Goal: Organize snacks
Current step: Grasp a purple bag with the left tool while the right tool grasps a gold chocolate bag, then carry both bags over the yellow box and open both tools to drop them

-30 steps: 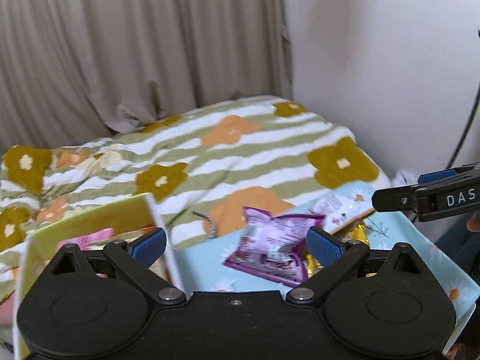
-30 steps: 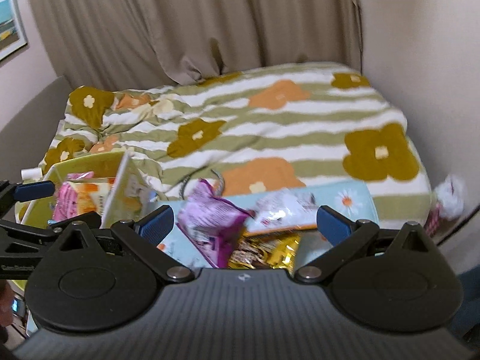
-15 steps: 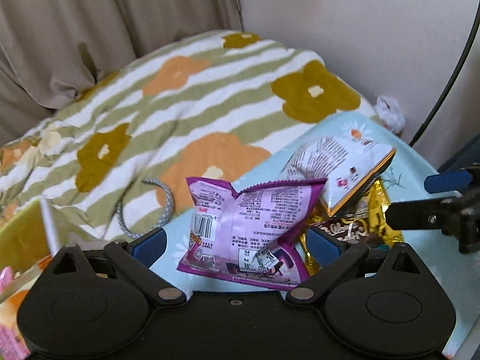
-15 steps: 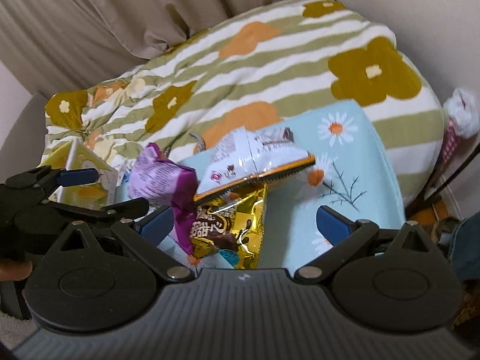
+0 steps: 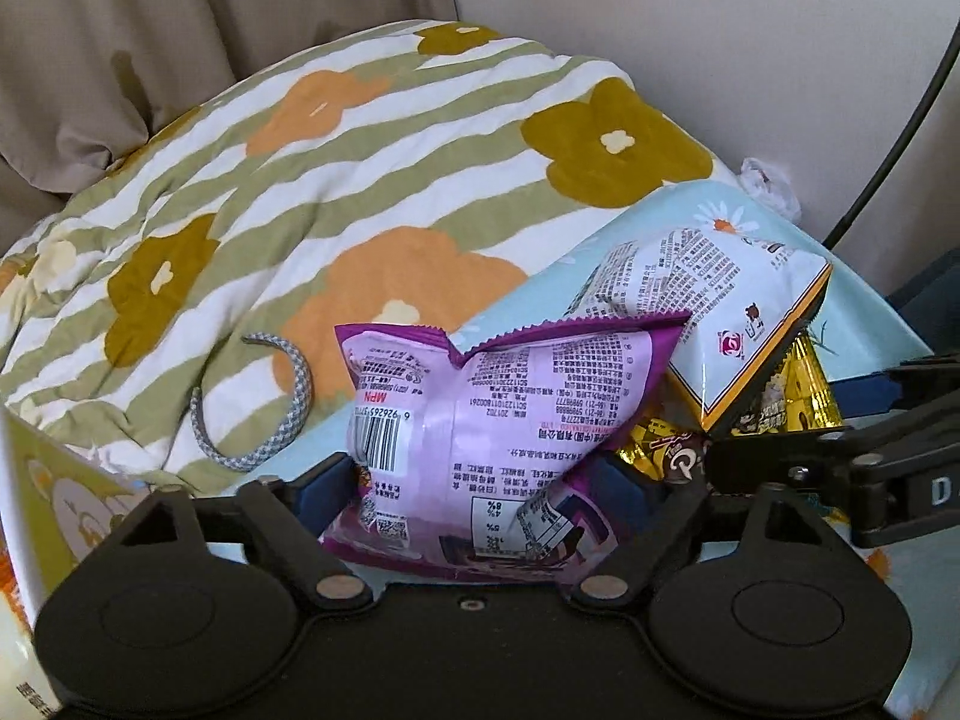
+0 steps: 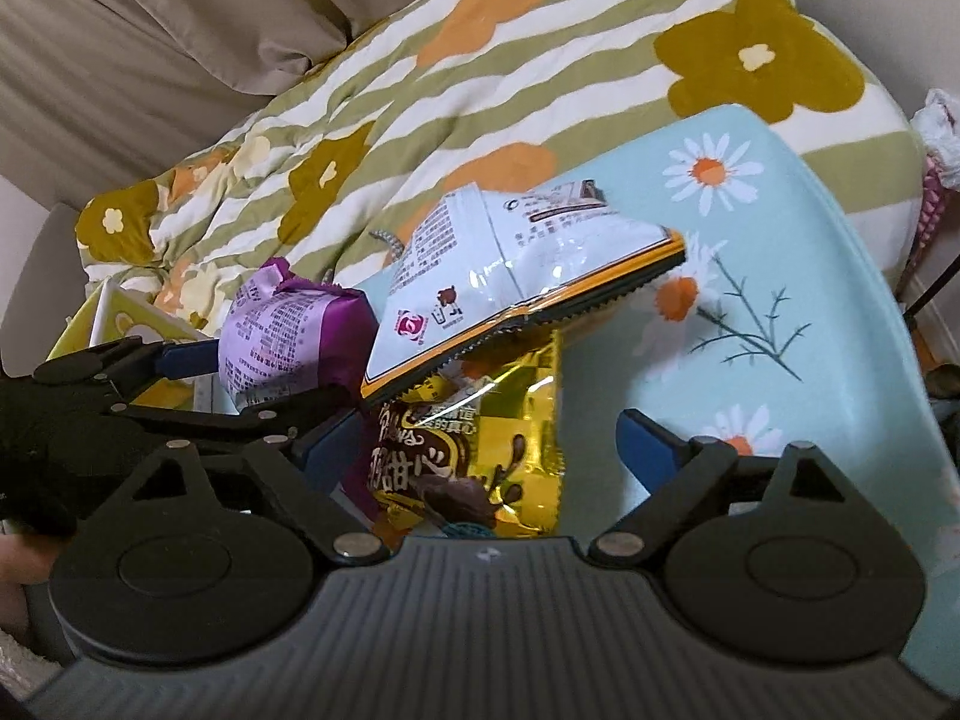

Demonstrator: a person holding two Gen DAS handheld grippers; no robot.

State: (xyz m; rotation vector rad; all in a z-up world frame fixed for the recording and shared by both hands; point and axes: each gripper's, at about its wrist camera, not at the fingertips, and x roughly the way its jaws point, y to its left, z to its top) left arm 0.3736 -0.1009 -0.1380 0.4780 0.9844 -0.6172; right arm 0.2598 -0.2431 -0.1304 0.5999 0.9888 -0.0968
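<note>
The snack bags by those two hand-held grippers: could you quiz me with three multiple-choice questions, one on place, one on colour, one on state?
1. Where does the white bag rest?
A. on the gold bag
B. inside a box
C. on the floor

2. What colour is the bag between the left hand-held gripper fingers?
A. green
B. purple
C. red

3. How is the right hand-held gripper?
A. shut on the white bag
B. shut on a cord
C. open

Answers: 1 A, its striped edge overlaps the gold bag's top. 2 B, the purple bag sits between both blue pads. 3 C, its pads stand wide apart around the gold bag.
</note>
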